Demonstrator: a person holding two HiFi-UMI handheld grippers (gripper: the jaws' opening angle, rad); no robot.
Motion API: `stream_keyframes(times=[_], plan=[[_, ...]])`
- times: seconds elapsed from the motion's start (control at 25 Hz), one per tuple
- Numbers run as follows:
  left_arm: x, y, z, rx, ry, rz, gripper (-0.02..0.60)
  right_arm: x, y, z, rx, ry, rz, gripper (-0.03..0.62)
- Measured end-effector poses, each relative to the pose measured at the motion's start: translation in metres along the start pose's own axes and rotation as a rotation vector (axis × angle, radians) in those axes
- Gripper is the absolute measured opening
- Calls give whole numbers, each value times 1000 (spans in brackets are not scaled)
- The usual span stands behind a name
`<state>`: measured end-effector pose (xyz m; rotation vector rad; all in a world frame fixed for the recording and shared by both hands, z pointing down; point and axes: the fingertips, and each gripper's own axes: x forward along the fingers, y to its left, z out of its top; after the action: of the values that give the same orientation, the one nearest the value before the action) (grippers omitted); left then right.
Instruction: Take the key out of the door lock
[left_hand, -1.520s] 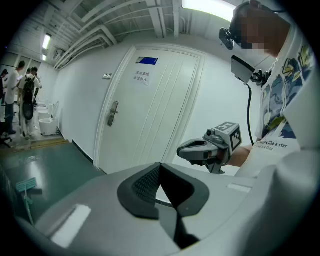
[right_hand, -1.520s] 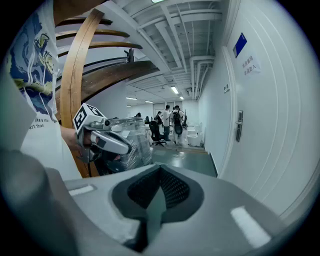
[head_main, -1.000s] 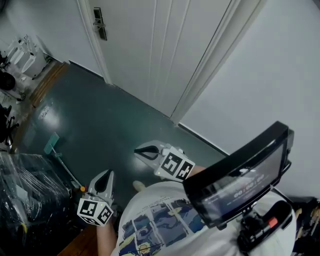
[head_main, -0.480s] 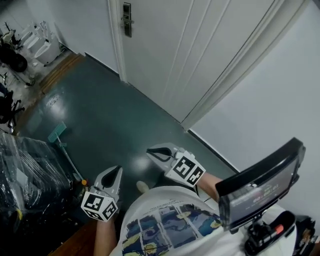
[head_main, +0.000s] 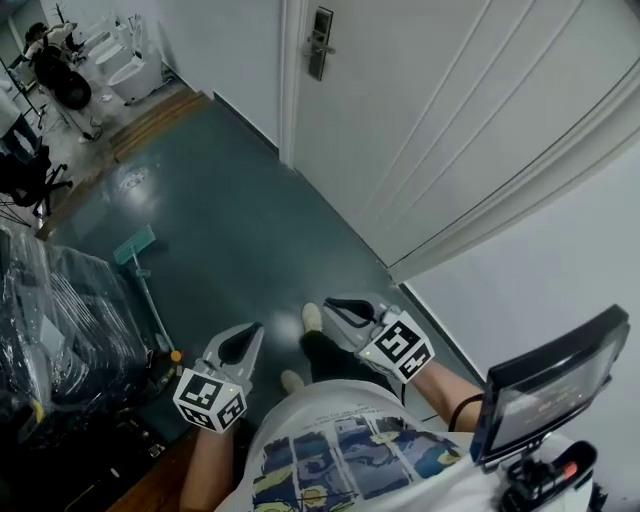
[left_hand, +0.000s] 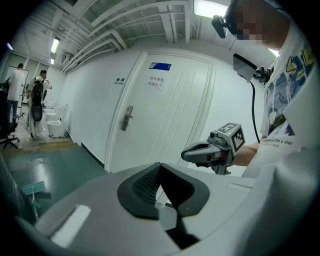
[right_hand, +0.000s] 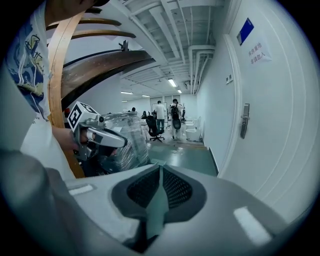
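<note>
Left gripper (head_main: 254, 333) and right gripper (head_main: 331, 304), fingers closed and empty, at 6 o'clock; approach the distant door lock (head_main: 319, 42) at 12 o'clock squarely before opening.

White walls (head_main: 230, 50) meet a glossy dark-green floor (head_main: 230, 230); strip lights (right_hand: 171, 82) glow overhead.

I locate the door lock (head_main: 319, 42) at 12 o'clock: a dark upright plate with lever handle, mounted on the white door (head_main: 430, 110). The key is too small to make out.
</note>
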<state>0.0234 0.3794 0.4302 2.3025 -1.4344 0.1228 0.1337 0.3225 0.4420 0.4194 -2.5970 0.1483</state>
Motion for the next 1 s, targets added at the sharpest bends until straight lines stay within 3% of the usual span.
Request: stream_keyframes(times=[0.52,0.8,1.0], plan=[[119,72,101,80,18,66,5,59,-156,67,-46,-97,44,15],[183,101,135,111,36,71,5,85,-240,64,-23,-98,8,17],[220,128,145,110,60,41,5,110,-274,67,17,-81,-6,17]])
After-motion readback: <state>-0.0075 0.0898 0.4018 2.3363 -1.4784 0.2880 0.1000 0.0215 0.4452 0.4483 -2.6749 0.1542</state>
